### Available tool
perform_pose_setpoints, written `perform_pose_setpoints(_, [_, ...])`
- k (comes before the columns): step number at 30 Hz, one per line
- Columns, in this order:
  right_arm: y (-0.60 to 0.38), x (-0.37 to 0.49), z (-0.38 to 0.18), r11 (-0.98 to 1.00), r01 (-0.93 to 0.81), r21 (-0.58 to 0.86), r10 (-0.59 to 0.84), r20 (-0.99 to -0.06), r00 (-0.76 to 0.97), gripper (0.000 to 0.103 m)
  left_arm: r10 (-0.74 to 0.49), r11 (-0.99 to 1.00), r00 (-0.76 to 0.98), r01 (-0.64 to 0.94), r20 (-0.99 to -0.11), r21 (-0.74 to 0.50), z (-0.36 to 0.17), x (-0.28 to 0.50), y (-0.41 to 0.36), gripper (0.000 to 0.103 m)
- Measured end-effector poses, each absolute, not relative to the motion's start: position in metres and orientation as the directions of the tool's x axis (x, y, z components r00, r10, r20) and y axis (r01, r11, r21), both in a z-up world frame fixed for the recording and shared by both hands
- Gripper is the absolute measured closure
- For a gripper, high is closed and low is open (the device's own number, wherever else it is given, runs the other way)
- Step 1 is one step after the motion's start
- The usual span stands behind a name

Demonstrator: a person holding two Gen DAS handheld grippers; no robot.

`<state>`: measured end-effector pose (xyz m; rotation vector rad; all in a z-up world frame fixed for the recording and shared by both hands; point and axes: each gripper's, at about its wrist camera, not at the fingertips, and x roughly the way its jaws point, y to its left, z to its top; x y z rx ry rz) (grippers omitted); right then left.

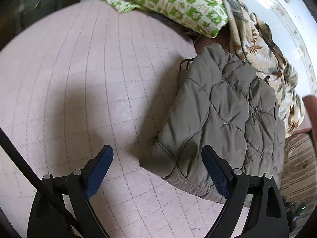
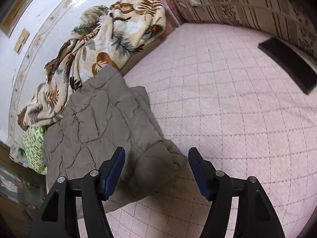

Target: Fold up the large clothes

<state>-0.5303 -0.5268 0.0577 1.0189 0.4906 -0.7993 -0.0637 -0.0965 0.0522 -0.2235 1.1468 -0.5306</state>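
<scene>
A grey-olive quilted jacket lies bunched on the pink quilted bed cover. My left gripper hovers above its near hem with both blue pads wide apart and nothing between them; the right pad is over the jacket's edge. In the right wrist view the same jacket spreads to the left. My right gripper stands open over a loose corner of the jacket, which lies below the pads and is not pinched.
A leaf-patterned blanket and a green-and-white patterned cloth are heaped beyond the jacket by the wall. A striped cushion and a flat black object lie at the bed's far right. The pink cover stretches right of the jacket.
</scene>
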Motion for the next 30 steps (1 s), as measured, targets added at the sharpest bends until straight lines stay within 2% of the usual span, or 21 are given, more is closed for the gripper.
perform_pose_setpoints(11, [-0.532, -0.532, 0.039, 0.189, 0.706, 0.683, -0.251, -0.661, 0.707, 0.029, -0.604, 0.796, 0.197, 0.21, -0.773, -0.568, 0.034, -0.062, -0.102, 0.013])
perform_pose_setpoints(23, [-0.531, -0.53, 0.032, 0.163, 0.674, 0.721, -0.227, -0.637, 0.737, 0.028, -0.611, 0.788, 0.188, 0.231, -0.769, -0.57, 0.034, -0.066, -0.108, 0.013])
perform_pose_setpoints(27, [-0.53, -0.534, 0.026, 0.127, 0.655, 0.745, -0.224, -0.622, 0.75, 0.022, -0.613, 0.787, 0.185, 0.224, -0.768, -0.575, 0.032, -0.068, -0.109, 0.013])
perform_pose_setpoints(30, [-0.528, -0.532, 0.022, 0.105, 0.635, 0.765, -0.209, -0.607, 0.766, 0.022, -0.627, 0.777, 0.178, 0.216, -0.758, -0.592, 0.029, -0.07, -0.11, 0.013])
